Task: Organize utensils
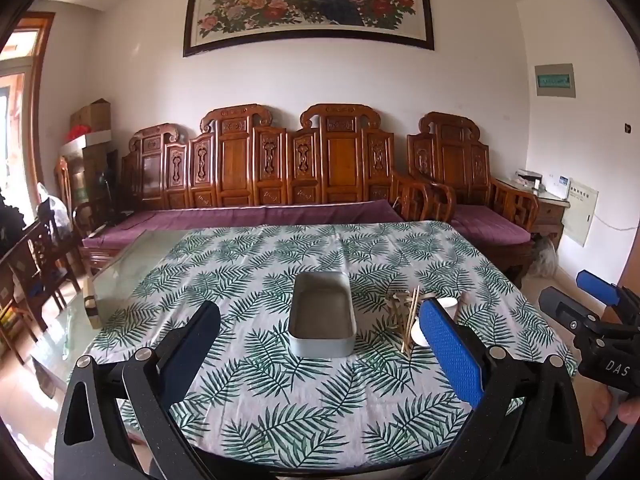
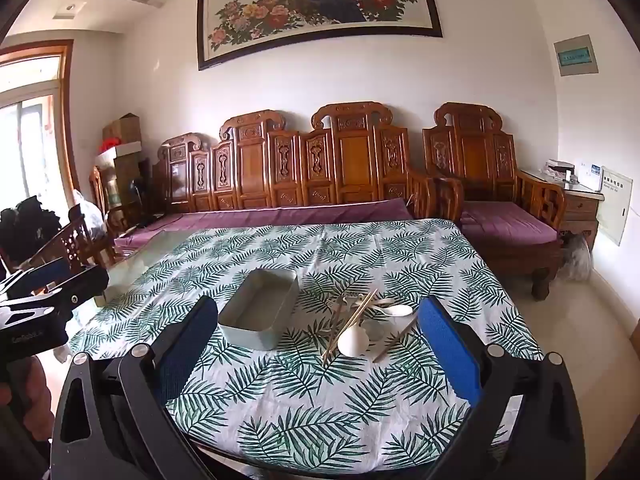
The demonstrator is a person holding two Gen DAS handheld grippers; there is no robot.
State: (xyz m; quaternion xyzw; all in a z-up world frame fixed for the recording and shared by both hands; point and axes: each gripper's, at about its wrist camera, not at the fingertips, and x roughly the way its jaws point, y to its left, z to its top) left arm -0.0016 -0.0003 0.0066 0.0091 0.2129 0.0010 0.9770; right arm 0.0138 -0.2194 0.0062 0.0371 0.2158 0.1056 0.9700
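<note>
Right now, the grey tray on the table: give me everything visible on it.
The grey tray is a rectangular, open-topped container with rounded corners and straight low walls, matte, plastic or coated metal by its look. It is empty; its flat floor shows bare. It sits upright and flat on the leaf-print tablecloth, near the table's middle, just left of the pile of chopsticks and spoons. A narrow strip of cloth separates them. Nothing but the cloth touches it.

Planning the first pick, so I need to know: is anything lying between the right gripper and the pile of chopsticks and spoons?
Nothing visible does. The right gripper is open, with only bare tablecloth between it and the utensil pile. The grey tray sits left of the pile.
</note>
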